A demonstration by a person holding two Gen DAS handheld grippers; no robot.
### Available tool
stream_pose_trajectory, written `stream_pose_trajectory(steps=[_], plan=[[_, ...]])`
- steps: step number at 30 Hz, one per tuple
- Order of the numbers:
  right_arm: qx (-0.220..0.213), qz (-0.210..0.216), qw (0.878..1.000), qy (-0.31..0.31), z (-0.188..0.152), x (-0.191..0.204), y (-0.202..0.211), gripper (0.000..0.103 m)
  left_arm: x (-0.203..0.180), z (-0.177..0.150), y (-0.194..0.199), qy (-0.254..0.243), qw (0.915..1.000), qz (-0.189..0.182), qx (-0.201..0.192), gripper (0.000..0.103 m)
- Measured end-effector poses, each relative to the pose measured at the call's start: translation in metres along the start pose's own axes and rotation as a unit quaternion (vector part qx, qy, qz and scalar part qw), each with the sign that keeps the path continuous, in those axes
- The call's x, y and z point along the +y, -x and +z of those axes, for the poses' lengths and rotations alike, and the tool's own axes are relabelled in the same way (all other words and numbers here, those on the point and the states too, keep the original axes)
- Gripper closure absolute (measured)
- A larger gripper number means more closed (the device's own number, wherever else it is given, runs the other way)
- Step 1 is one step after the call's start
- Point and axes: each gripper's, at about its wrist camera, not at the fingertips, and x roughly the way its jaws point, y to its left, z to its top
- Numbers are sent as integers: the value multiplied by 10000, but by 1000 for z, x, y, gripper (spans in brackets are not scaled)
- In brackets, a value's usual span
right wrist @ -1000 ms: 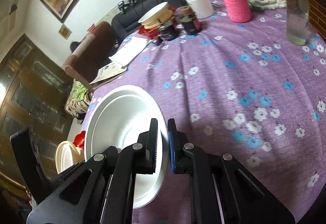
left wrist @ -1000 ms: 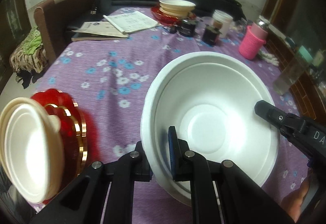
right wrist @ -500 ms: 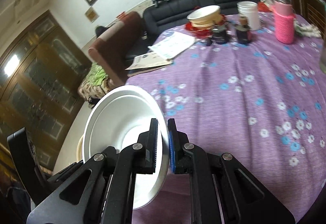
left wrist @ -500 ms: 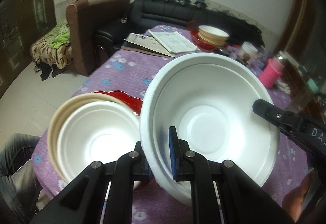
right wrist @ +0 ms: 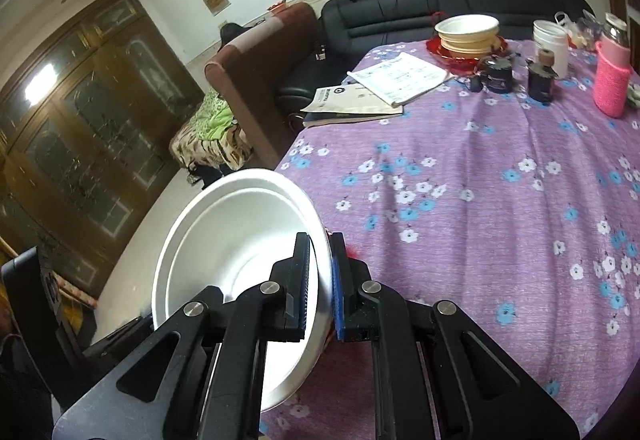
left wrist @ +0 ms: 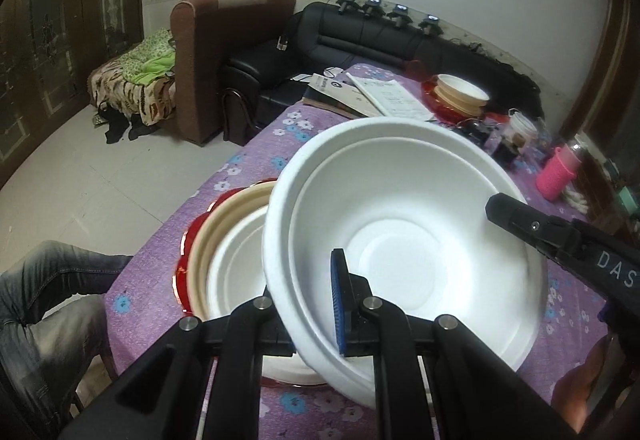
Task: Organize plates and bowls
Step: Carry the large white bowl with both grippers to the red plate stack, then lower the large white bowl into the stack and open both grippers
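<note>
Both tools (left wrist: 316, 316) clamped on white bowl (left wrist: 400, 252)

1. Your white bowl (left wrist: 404, 240) looks like matt foam, smooth, with a soft sheen; the same holds in the right view (right wrist: 224, 252).
2. Your gripper fingers (right wrist: 256, 324) are matt black plastic with bright metal pins; the pads (left wrist: 338, 304) are ribbed blue rubber.
3. The tablecloth (right wrist: 480, 192) is woven purple cloth, matt.
4. The red plate (left wrist: 188, 252) is glossy.
5. The sofa (right wrist: 440, 8) looks like shiny black leather.
</note>
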Motion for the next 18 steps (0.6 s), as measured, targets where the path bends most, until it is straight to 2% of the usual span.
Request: stream_pose_trajectory(steps=[11,18], plan=[[100,3,9994,330,-10,30,-17,93,29,0,1,263,9995,151,-55,92],[194,123,9994,276,-21,27,-37,93,40,-5,-14,340,9991,225,129,92]])
